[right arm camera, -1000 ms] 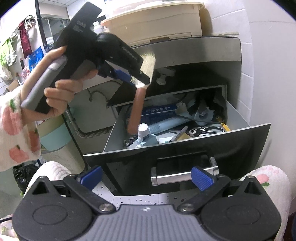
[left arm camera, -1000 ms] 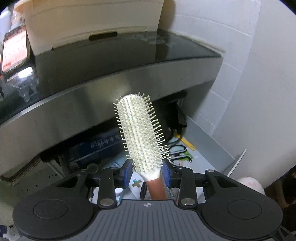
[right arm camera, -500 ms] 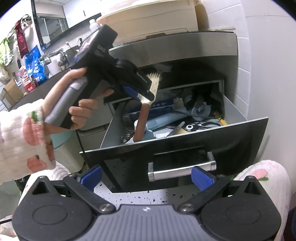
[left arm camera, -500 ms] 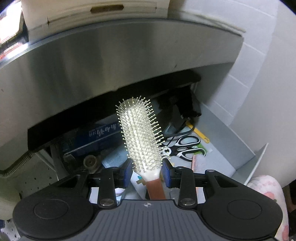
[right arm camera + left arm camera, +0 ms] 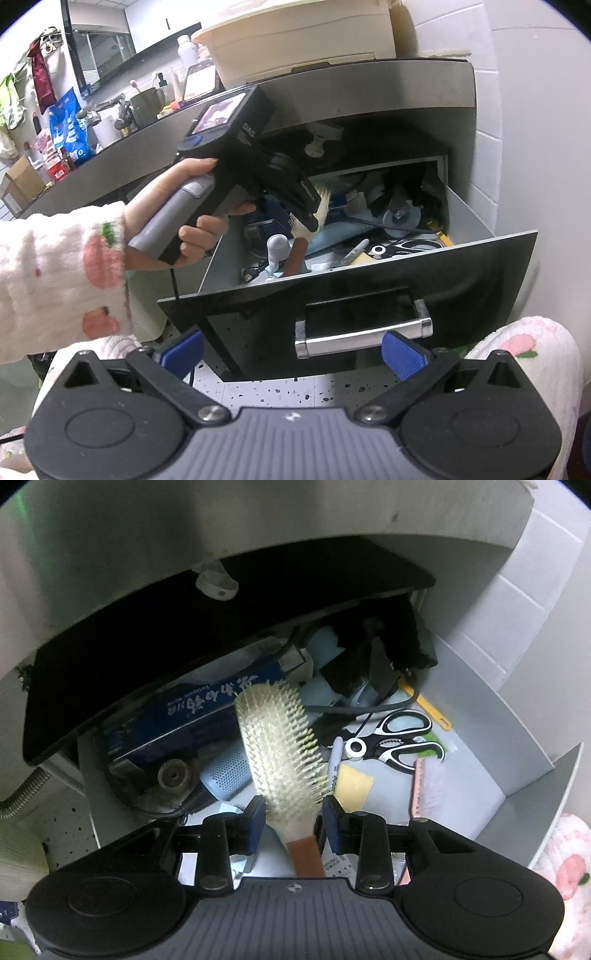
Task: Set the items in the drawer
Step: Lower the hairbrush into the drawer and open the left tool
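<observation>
Your left gripper point(image 5: 291, 821) clamps the hairbrush point(image 5: 279, 740) by its neck over the open drawer point(image 5: 476, 210) near its front edge, while your right gripper point(image 5: 291, 350) hangs wide open, holding nothing

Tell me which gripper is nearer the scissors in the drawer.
Left. The left gripper hovers over the open drawer, hairbrush between its fingers, scissors just ahead-right. The right gripper hangs outside the drawer front.
</observation>
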